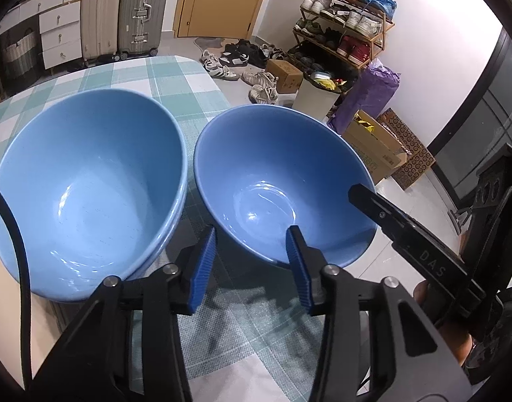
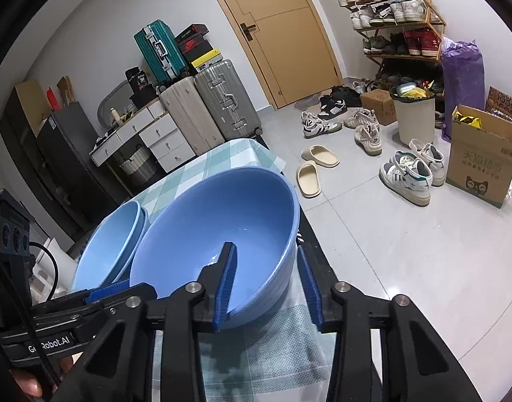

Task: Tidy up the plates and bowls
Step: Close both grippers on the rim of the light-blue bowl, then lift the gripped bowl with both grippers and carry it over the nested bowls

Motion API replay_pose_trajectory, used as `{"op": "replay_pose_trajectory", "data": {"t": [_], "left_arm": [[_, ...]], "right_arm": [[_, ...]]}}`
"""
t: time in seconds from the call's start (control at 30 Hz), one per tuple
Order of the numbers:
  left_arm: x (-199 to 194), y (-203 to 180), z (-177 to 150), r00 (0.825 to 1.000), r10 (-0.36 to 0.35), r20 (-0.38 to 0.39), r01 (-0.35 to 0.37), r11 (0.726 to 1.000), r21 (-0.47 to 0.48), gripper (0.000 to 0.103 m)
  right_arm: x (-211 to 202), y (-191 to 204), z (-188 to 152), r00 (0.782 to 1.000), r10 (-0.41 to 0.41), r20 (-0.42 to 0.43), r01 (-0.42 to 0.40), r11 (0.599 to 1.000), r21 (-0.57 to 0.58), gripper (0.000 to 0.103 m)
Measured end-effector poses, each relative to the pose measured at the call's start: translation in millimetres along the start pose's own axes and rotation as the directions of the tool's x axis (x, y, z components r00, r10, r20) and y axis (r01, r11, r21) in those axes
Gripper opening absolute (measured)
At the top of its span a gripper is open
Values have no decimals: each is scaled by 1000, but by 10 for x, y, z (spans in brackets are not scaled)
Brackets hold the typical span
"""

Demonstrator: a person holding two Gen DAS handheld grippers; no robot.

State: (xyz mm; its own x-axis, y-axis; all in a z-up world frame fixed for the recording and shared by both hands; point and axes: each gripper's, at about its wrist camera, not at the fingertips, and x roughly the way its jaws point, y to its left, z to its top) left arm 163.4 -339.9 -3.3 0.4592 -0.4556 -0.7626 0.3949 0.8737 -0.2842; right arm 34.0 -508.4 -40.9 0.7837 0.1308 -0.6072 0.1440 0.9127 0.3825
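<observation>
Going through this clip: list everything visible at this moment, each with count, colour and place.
single bowl: one, blue, table edge, between both grippers
stacked bowls: at least two nested, light blue, beside the single bowl
tablecloth: one, teal-white check, under the bowls
suitcases: three; teal on top, beige and silver below, by the door
door: one, tan, back wall
drawer unit: one, white, beside the suitcases
shoe rack: one, wooden, full, by the wall
slippers: two, cream, on the floor
bin: one, cream, below the rack
left gripper: black, blue pads, open astride the single bowl's near rim
right gripper: same, open astride its side rim
</observation>
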Motion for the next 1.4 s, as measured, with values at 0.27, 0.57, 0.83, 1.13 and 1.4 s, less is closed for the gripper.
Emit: {"op": "replay_pose_trajectory", "data": {"t": [0.27, 0.57, 0.83, 1.13, 1.4], "left_arm": [[13, 29, 10, 1000, 0, 13, 0, 1000, -12, 31], [-8, 7, -3, 1000, 22, 19, -22, 1000, 15, 31], [-135, -26, 15, 999, 29, 42, -30, 999, 38, 31], [-337, -51, 57, 996, 42, 81, -48, 996, 76, 31], [-592, -99, 43, 992, 41, 116, -52, 994, 94, 31]], "right_arm": [[-14, -11, -3, 1000, 0, 9, 0, 1000, -3, 27], [0, 22, 9, 1000, -9, 12, 9, 1000, -20, 26], [-44, 93, 1, 1000, -9, 26, 10, 999, -46, 26], [-190, 145, 31, 999, 4, 49, 0, 998, -66, 26], [-317, 225, 49, 998, 12, 62, -7, 996, -89, 26]]}}
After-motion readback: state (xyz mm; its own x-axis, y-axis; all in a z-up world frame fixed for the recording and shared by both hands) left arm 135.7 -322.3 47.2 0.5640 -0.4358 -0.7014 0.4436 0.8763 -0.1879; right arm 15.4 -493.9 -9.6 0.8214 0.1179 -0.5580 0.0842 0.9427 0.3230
